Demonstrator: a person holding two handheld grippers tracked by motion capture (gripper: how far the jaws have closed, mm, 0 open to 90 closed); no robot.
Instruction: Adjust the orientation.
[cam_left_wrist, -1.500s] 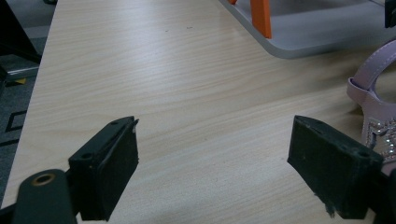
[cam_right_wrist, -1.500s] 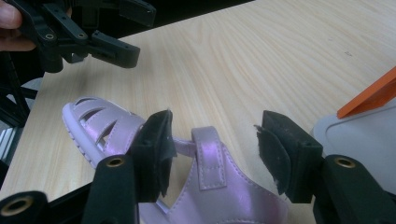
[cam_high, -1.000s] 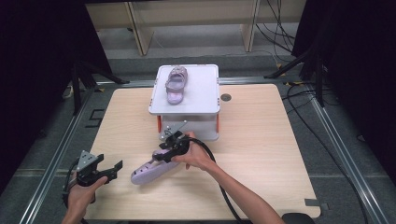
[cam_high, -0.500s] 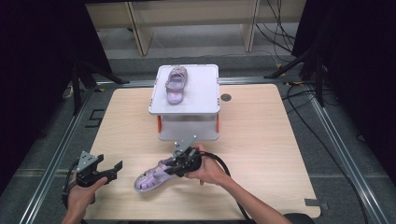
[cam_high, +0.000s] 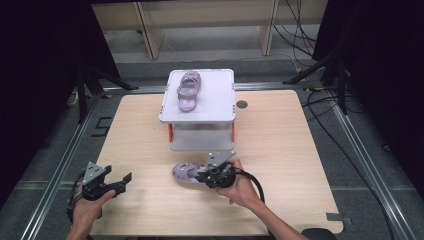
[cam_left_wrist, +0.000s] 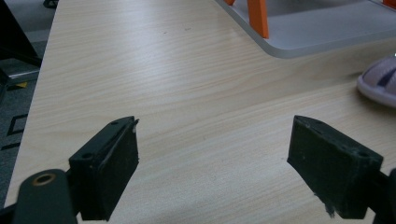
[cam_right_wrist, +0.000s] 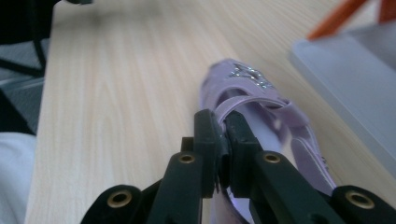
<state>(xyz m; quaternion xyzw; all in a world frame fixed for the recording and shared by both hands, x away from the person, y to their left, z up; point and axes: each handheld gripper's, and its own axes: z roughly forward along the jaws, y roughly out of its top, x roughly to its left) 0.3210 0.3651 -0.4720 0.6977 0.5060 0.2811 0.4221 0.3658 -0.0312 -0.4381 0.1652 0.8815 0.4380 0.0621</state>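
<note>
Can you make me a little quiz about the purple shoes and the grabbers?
1. True or false: the right gripper is shut on the strap of a shoe.
2. Where is the other shoe? A) on the floor B) on top of the white rack C) in the left gripper
3. Fill in: the left gripper has its jaws ____ with nothing between them.

Key:
1. True. Its jaws have just been closing and now pinch the strap.
2. B. It lies on the rack's top shelf.
3. Open. Bare table shows between them.
</note>
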